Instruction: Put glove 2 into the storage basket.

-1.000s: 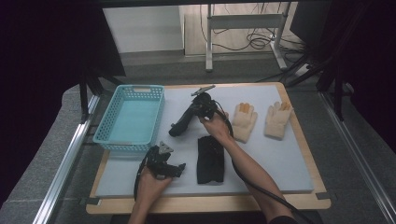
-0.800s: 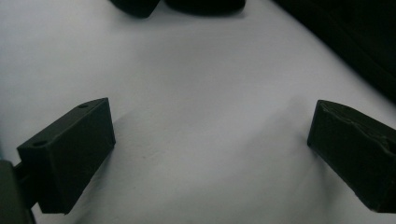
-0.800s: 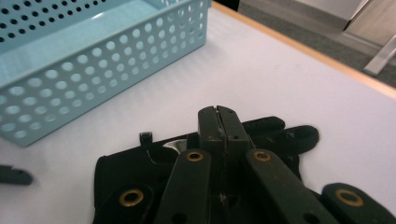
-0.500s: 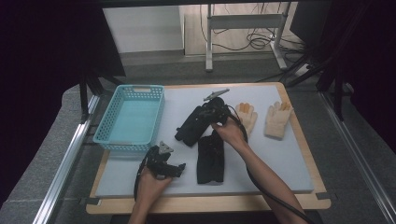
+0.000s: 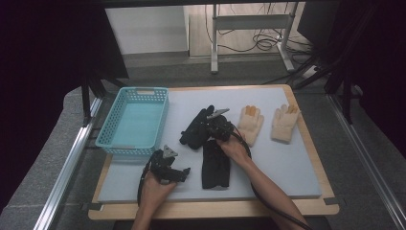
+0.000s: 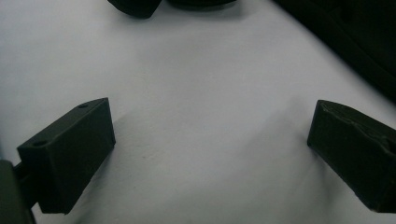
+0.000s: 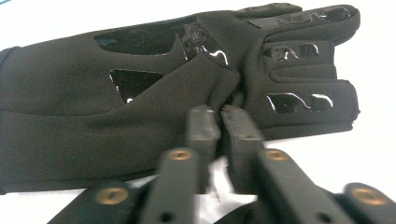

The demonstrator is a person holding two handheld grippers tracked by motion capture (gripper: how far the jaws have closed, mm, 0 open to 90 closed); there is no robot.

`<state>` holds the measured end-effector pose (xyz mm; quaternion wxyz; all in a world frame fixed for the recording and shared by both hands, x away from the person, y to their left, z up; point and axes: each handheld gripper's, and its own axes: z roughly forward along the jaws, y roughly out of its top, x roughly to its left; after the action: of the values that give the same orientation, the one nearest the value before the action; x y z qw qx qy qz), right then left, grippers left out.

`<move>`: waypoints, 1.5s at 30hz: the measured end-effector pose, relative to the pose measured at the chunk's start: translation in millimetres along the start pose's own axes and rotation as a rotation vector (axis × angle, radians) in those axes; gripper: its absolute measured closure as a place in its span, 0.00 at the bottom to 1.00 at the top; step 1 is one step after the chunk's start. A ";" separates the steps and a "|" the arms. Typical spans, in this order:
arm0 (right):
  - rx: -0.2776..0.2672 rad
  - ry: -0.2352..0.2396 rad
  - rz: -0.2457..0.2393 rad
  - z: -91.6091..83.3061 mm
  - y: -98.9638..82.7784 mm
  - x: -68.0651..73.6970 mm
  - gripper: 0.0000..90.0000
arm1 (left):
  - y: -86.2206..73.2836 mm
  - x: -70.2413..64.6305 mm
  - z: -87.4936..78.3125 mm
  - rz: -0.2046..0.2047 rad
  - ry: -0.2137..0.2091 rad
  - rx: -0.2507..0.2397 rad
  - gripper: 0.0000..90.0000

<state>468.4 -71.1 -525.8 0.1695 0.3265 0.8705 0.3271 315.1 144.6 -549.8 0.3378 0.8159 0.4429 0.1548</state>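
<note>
Two pads [image 7: 204, 122] pinching fold of black glove [image 7: 140, 93], right gripper [image 7: 219, 122].

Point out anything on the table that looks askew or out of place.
One black glove lies slanted, its fabric bunched into a fold where the right gripper pinches it with jaws nearly together. The other black glove lies flat and straight, as do the two cream gloves. Nothing looks spilled or damaged.
</note>
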 end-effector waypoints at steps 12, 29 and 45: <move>-0.081 0.067 0.005 -43.9 17.5 -2.3 0.99 | 0.0 0.3 0.0 0.003 -0.001 0.001 0.01; -0.011 0.046 -0.026 -37.2 55.5 0.7 0.98 | 0.0 0.4 -0.1 0.002 -0.001 0.002 0.01; -0.043 0.109 -0.042 -4.4 85.1 9.0 0.74 | 0.0 0.2 0.0 0.000 -0.003 0.000 0.01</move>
<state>498.6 -18.2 -465.4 0.1358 0.2861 0.8778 0.3593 315.2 144.8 -549.9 0.3383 0.8162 0.4424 0.1536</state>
